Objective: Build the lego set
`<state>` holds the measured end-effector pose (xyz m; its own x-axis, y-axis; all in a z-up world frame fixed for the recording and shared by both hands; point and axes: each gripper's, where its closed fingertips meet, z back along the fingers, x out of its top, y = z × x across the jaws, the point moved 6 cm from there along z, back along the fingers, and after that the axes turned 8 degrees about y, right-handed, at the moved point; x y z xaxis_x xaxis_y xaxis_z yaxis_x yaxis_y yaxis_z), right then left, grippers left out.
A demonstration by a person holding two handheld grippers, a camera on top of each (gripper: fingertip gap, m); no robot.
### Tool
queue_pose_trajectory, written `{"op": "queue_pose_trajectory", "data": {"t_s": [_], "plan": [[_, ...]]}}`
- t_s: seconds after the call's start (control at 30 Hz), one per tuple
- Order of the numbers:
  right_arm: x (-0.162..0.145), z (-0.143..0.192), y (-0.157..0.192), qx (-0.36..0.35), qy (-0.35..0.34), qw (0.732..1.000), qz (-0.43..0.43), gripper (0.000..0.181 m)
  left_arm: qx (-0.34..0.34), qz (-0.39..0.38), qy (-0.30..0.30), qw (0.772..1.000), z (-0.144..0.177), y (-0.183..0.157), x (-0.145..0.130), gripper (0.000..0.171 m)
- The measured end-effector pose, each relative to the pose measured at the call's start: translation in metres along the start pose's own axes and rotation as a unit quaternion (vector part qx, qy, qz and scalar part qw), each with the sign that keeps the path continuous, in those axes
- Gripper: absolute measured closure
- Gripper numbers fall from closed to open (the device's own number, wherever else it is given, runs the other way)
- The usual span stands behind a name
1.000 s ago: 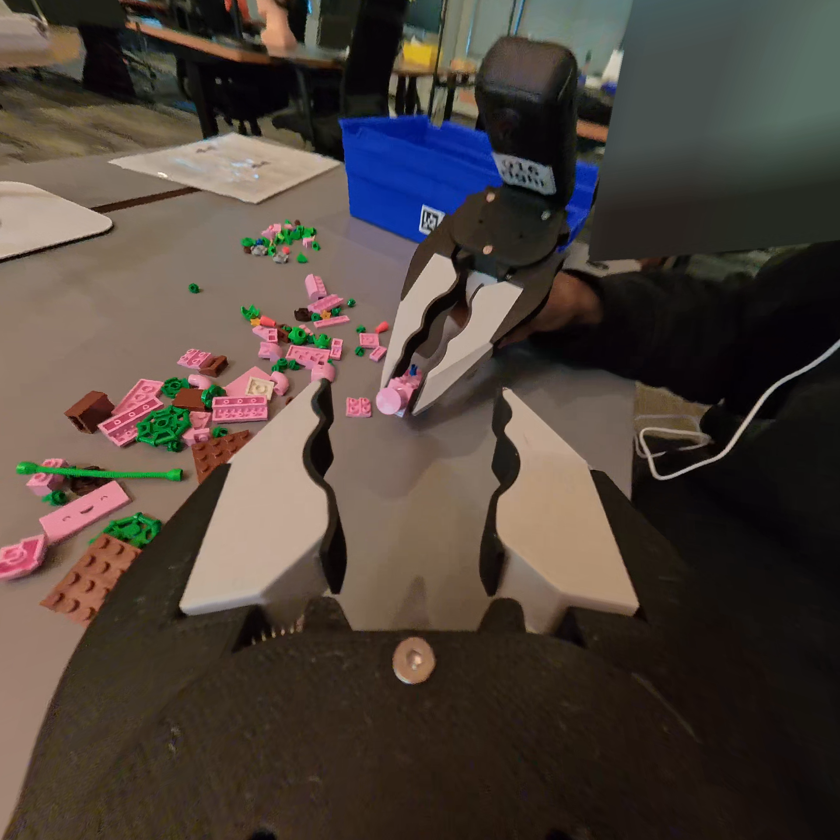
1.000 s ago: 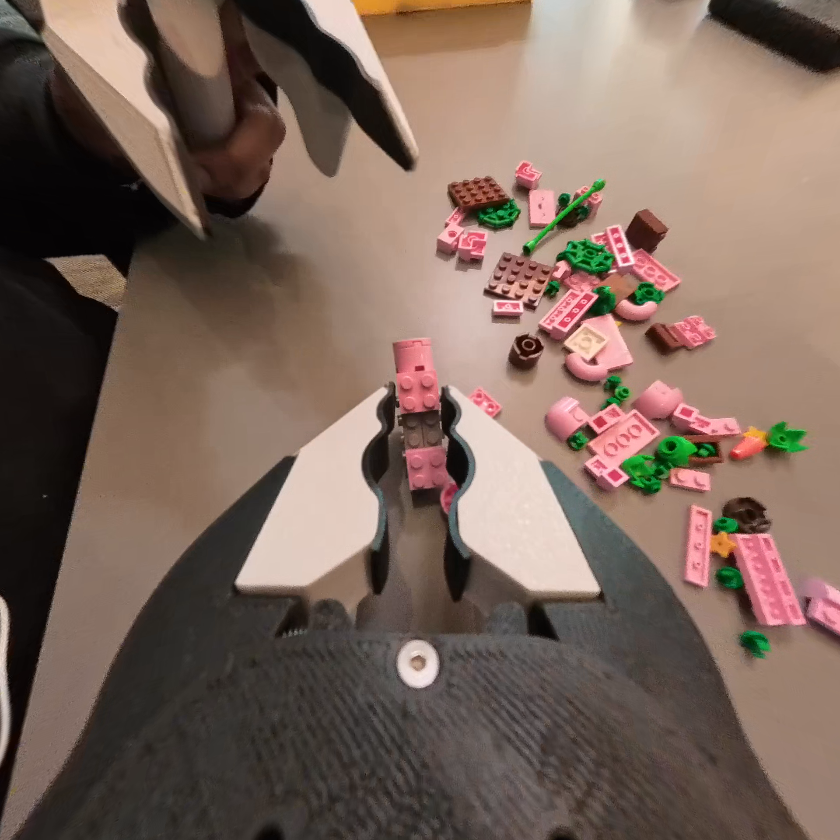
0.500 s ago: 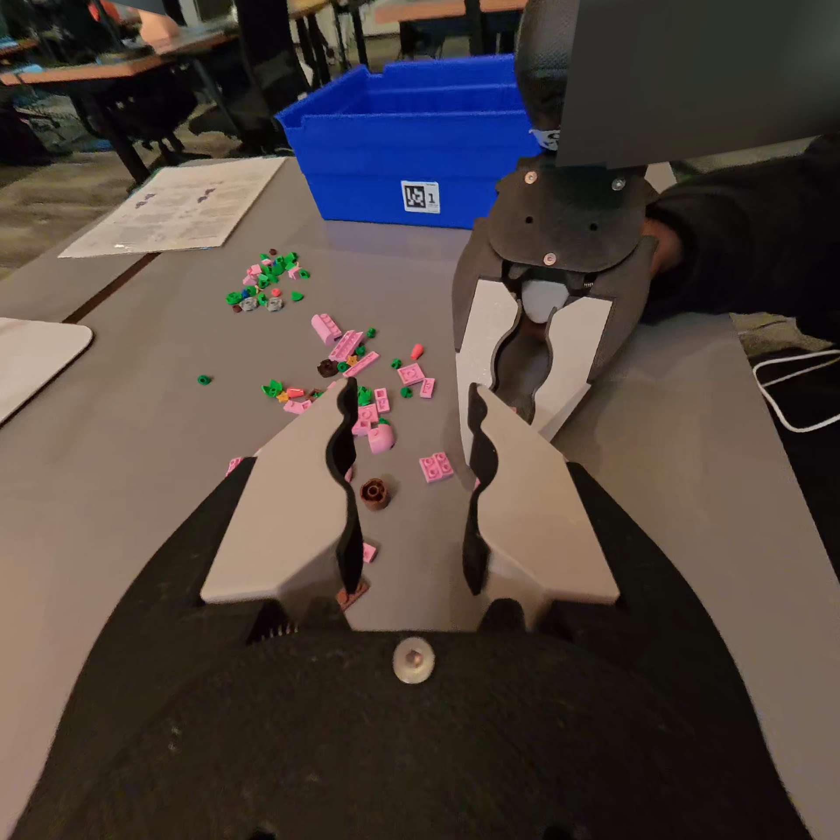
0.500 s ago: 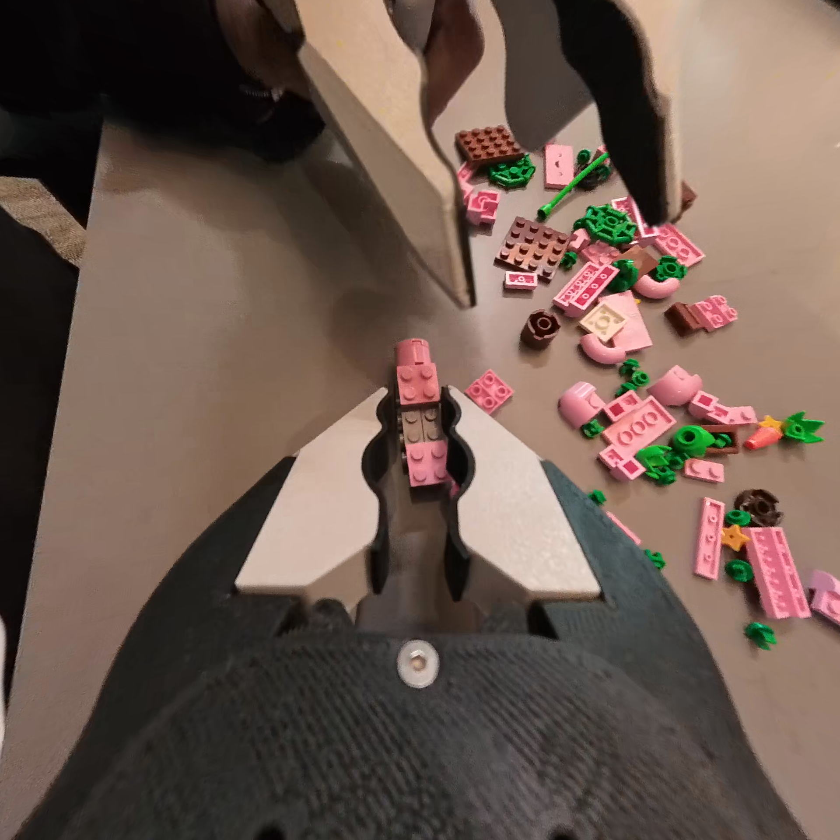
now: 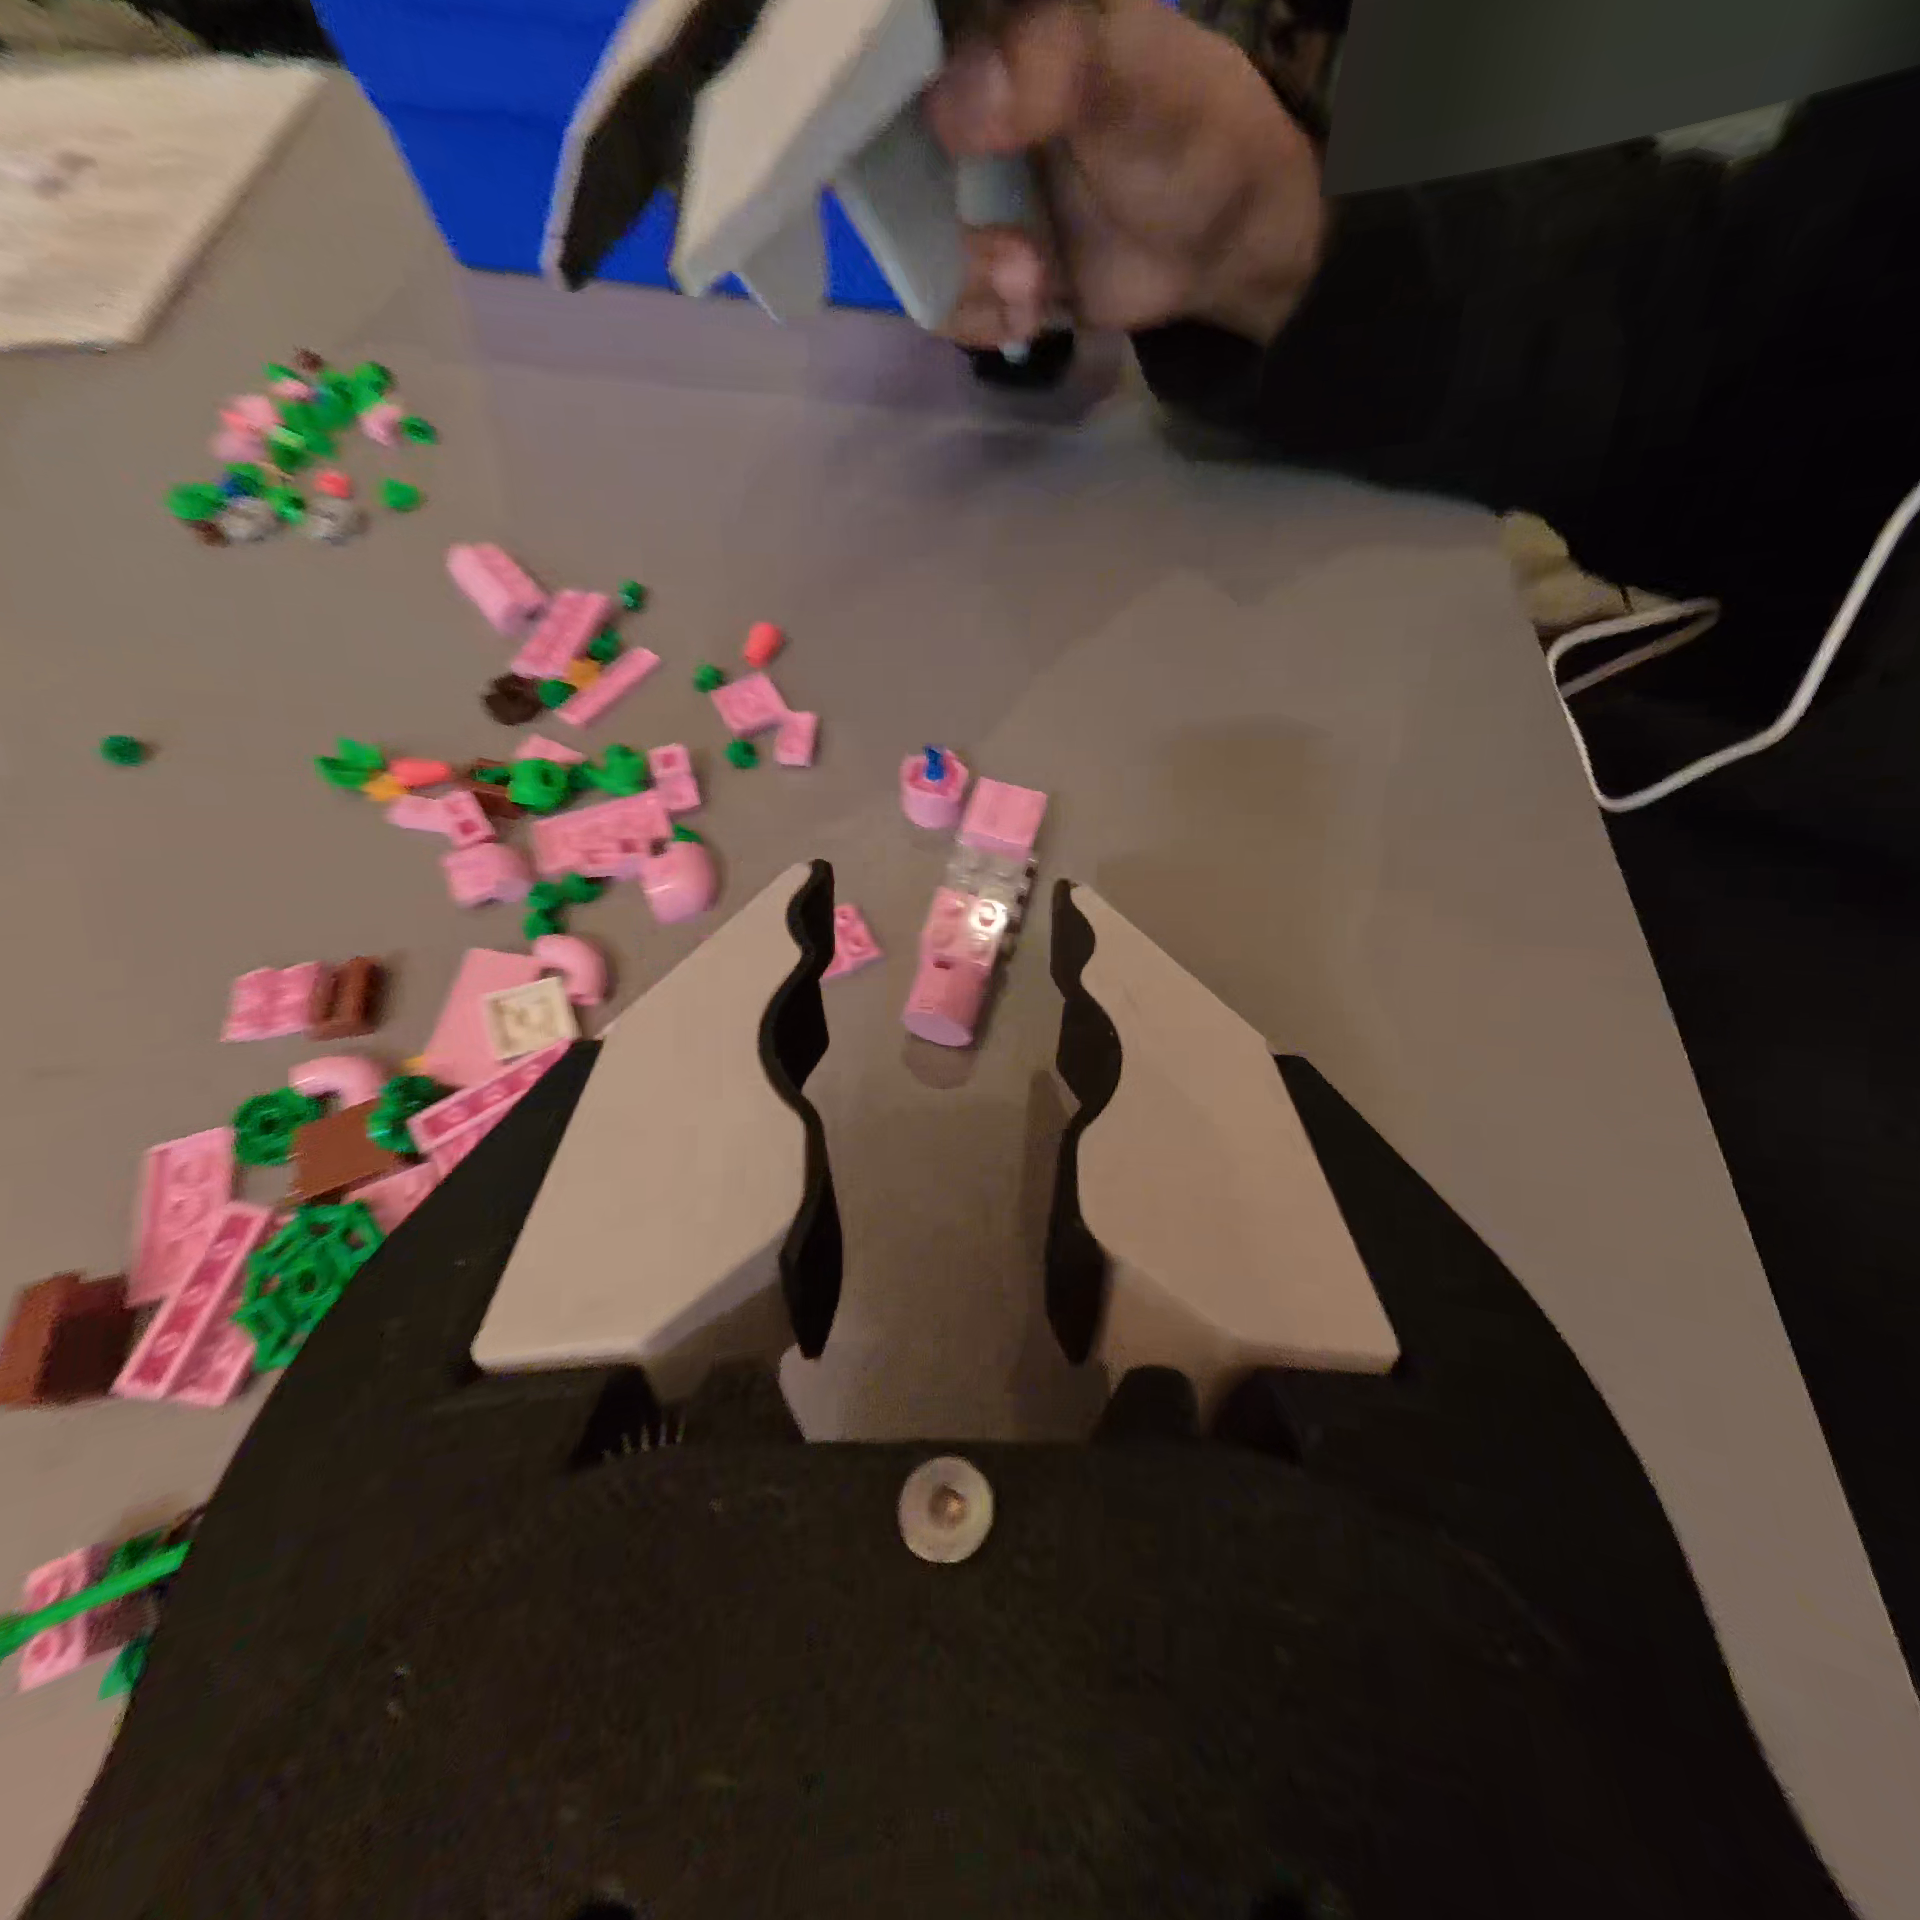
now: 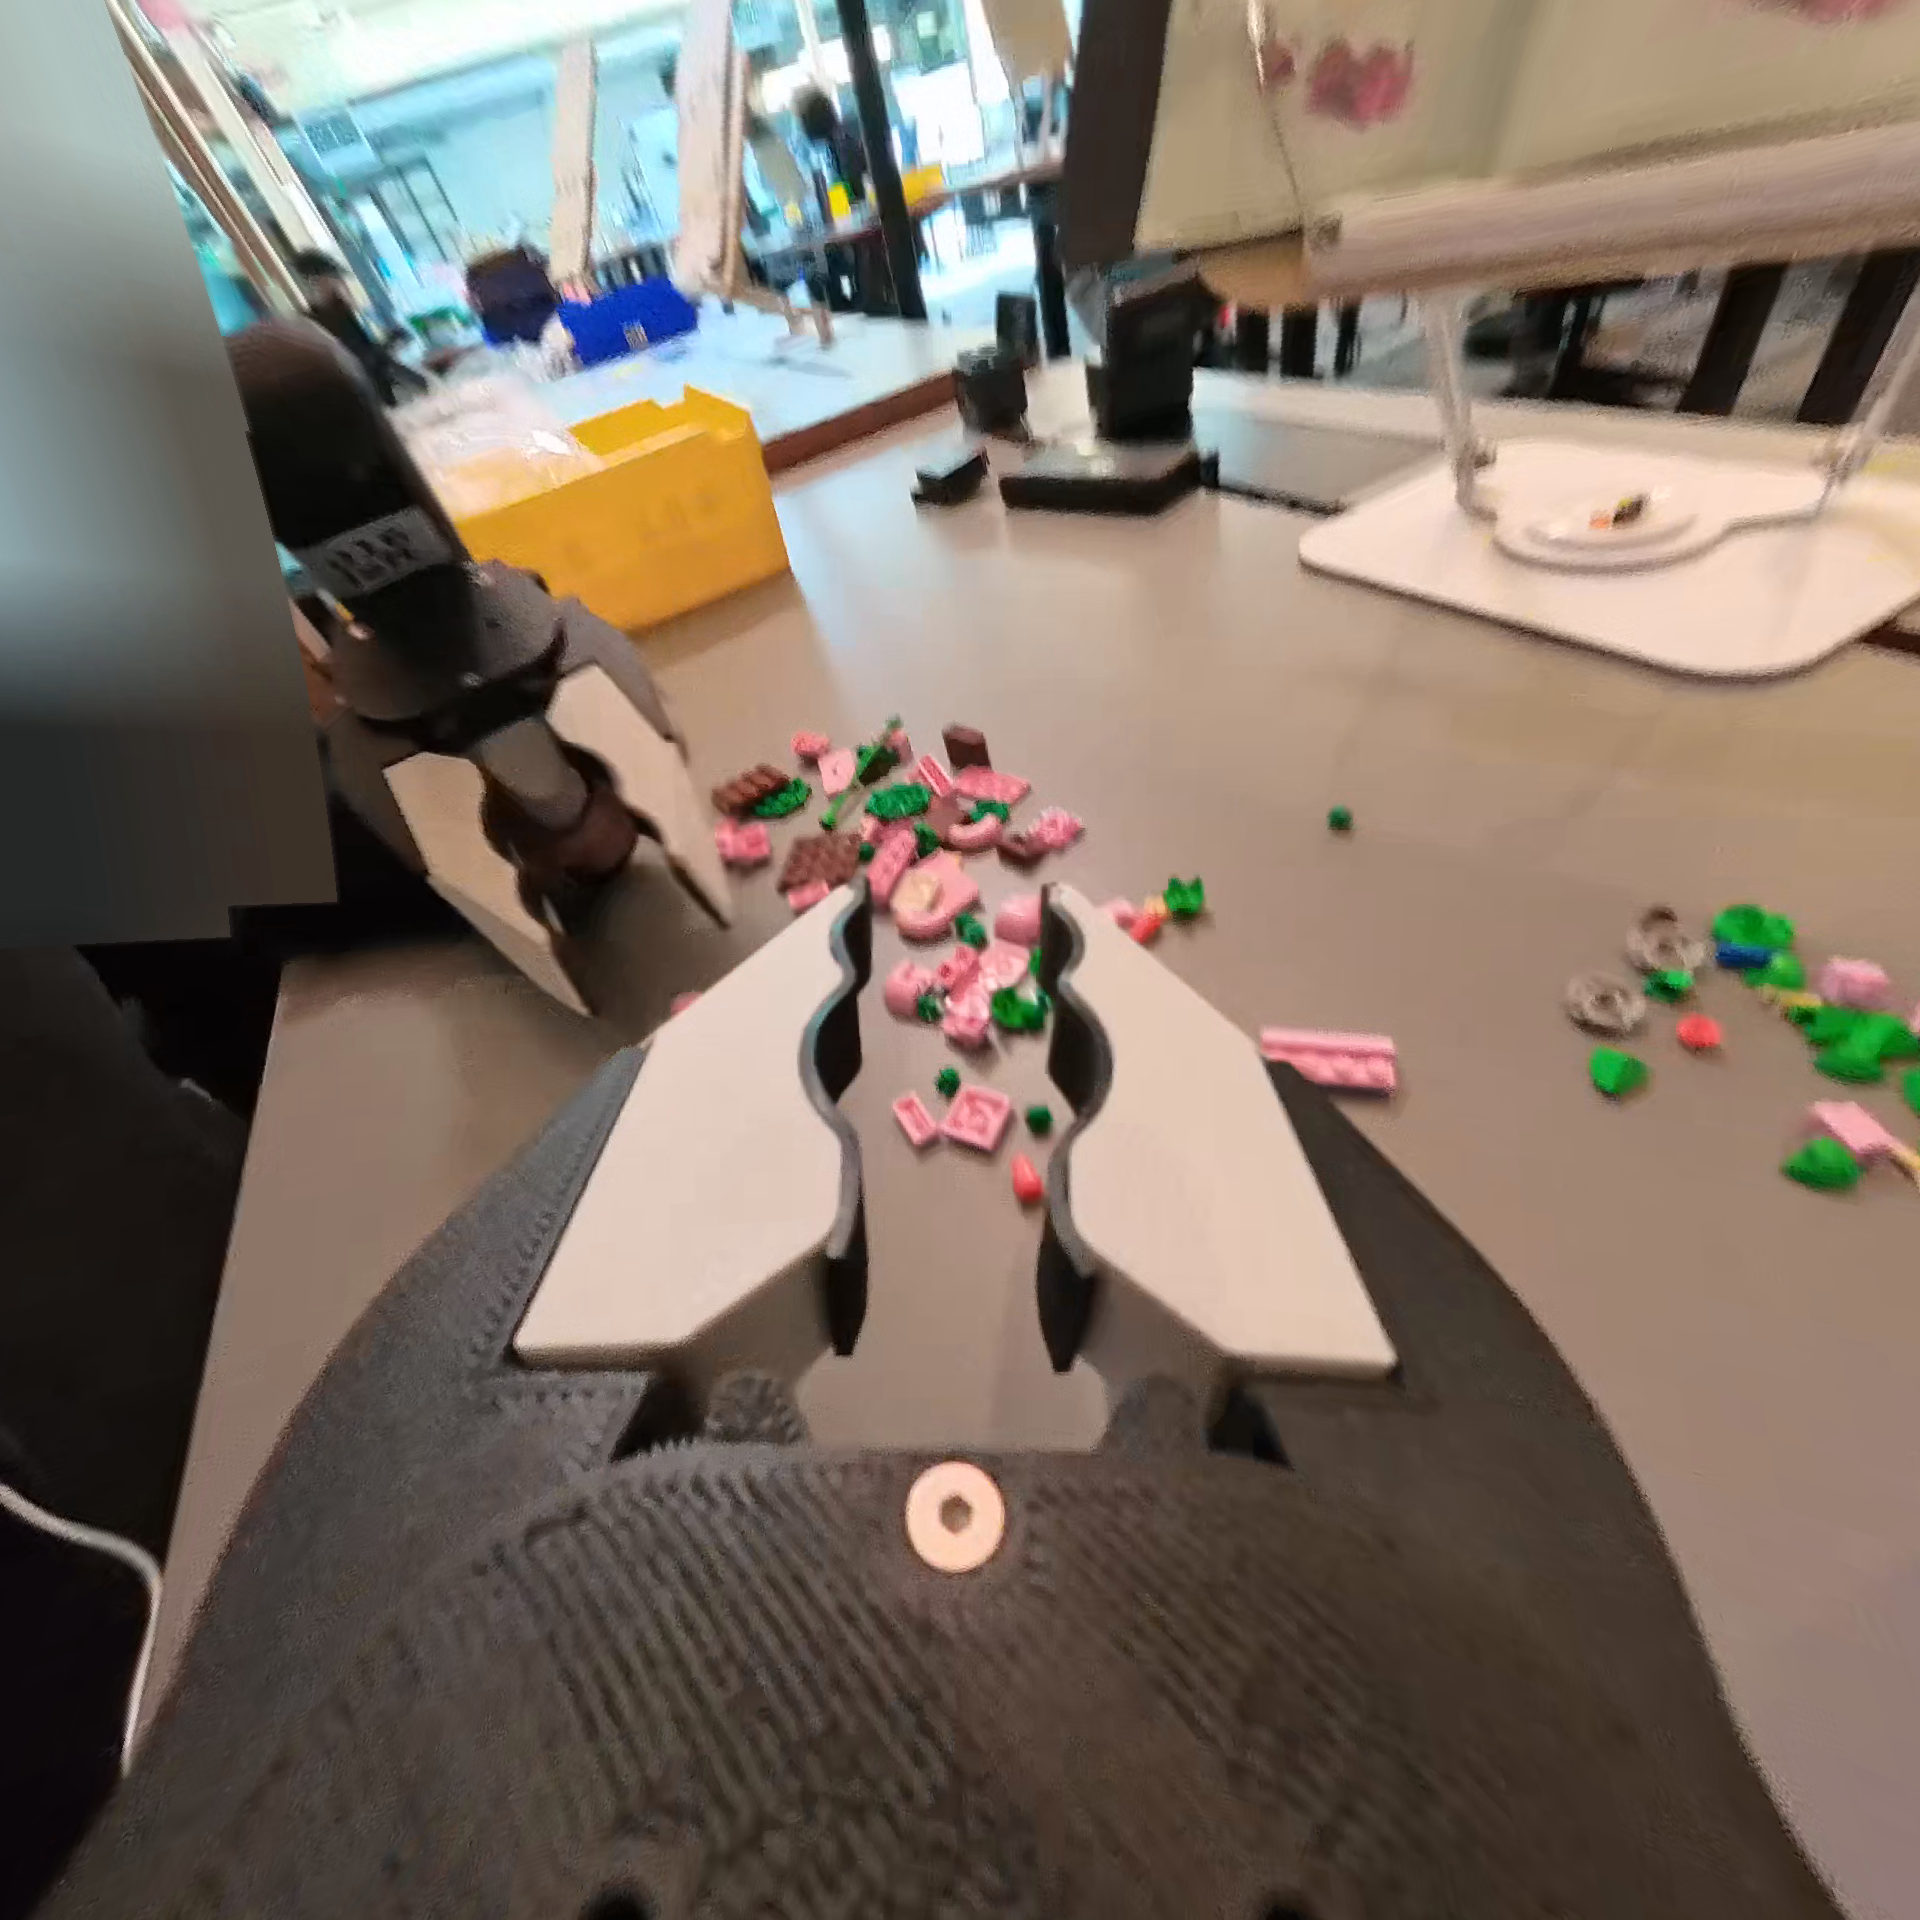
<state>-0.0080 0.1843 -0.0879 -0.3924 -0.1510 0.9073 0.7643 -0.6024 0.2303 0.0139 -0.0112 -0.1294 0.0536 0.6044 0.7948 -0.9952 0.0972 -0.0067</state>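
Gaping wide with nothing between its jaws, the left gripper (image 5: 940, 883) is hanging just above the grey table (image 5: 1247, 644). Lying on the table right ahead of its fingertips is the small lego assembly (image 5: 971, 914), a short pink-and-grey stack on its side, not touched by either finger. A round pink piece with a blue stud (image 5: 932, 787) is sitting just beyond the stack's far end, and a small pink plate (image 5: 852, 940) is lying beside the left finger's tip.

The right gripper (image 6: 954, 902) is also standing open and empty, raised above the table and looking across it. Between and past its fingers the loose lego pieces (image 6: 935, 935) are spreading in a heap of pink, green and brown, with a second scatter of green and pink bits (image 6: 1787, 997) well apart on the right side of that view.

Farther out, the left wrist view is showing the other gripper lifted near a blue bin (image 5: 488, 156), a hand (image 5: 1132, 197) wrapped round its handle, all blurred. A sheet of paper (image 5: 114, 197) is lying at the table's far left. In the right wrist view a yellow bin (image 6: 644, 509) and a white stand base (image 6: 1621, 561) are sitting at the back.
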Motion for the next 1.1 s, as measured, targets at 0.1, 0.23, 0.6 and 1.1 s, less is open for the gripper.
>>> {"op": "queue_pose_trajectory", "data": {"t_s": [0.1, 0.23, 0.6, 1.1], "plan": [[-0.02, -0.009, 0.003, 0.04, 0.081, 0.996, 0.012, 0.151, 0.001, -0.02, 0.023, 1.0, -0.013, -0.008, 0.004, 0.137], [-0.05, -0.028, 0.024, 0.071, 0.197, 0.973, 0.096, 0.151, 0.0, -0.016, 0.06, 0.998, -0.027, -0.013, 0.005, 0.132], [-0.065, -0.055, 0.051, 0.072, 0.249, 0.949, 0.181, 0.167, 0.007, 0.055, -0.021, 0.998, -0.017, 0.004, 0.017, 0.131], [-0.015, -0.039, 0.089, -0.086, 0.063, 0.915, 0.389, 0.167, -0.198, 0.271, -0.19, 0.923, -0.008, 0.012, 0.037, 0.15]]}}
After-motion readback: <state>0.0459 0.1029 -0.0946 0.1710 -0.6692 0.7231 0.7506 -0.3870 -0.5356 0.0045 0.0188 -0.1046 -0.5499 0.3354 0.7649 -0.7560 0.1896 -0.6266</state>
